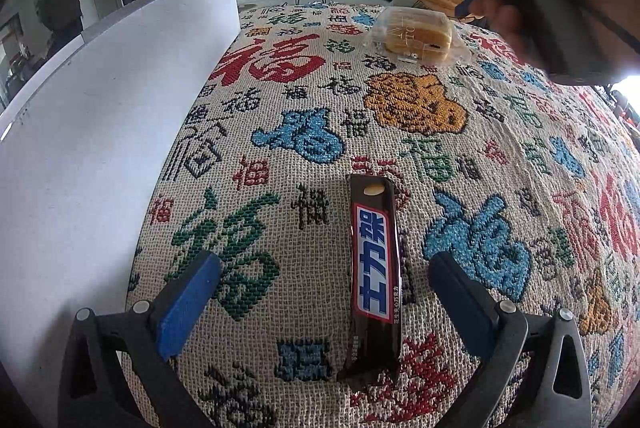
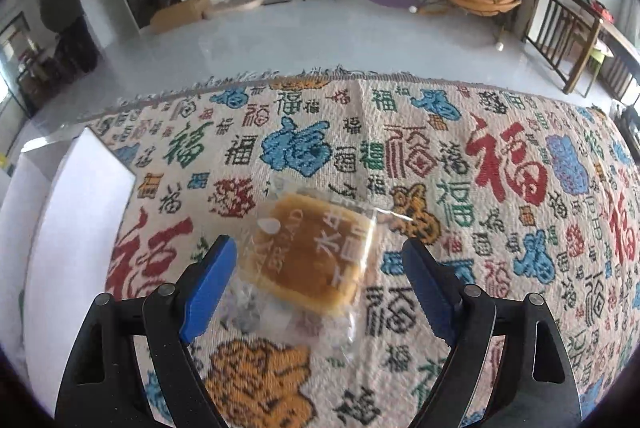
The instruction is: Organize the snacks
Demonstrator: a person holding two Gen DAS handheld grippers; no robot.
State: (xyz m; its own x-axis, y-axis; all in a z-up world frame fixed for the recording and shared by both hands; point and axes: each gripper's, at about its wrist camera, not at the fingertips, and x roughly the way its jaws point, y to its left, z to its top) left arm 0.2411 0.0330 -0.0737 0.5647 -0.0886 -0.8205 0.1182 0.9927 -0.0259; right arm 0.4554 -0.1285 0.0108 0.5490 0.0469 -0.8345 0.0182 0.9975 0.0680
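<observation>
So the chocolate bar (image 1: 374,278) is lying flat on the patterned cloth (image 1: 304,131), pointing lengthwise away from me, right between the fingers of my left gripper (image 1: 325,294). Jaws there are spread wide, blue pads not touching the wrapper on either side. Over on the other side, the bagged bread (image 2: 310,258) sits on the same cloth between the fingers of my right gripper (image 2: 320,282), also spread apart; the left pad looks just beside the clear bag, hard to say if it touches. White box (image 1: 92,155) stands along the cloth's left edge.
</observation>
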